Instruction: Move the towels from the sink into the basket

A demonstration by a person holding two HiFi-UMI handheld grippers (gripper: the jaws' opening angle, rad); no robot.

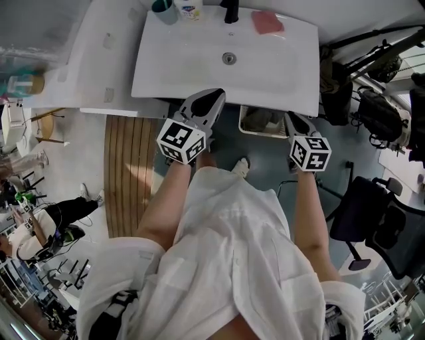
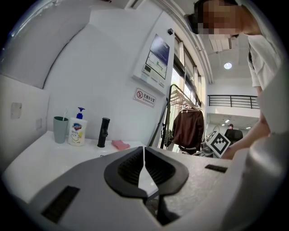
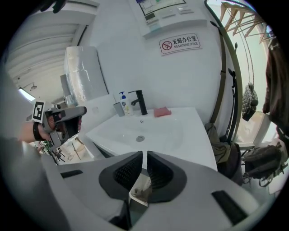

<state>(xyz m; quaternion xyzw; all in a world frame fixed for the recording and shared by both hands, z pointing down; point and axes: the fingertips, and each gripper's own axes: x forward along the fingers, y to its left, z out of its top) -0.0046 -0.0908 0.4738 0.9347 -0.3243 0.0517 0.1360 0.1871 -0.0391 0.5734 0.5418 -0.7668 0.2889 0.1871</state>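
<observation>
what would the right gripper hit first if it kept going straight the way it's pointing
Most likely the front rim of the sink, which sits just beyond the shut right gripper. Depth is unclear; a slightly lower line would reach the basket instead.

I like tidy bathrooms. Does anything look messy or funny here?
Nothing looks spilled or broken. Only a pink towel lies on the sink's back edge beside the faucet, not in the basket on the floor.
</observation>
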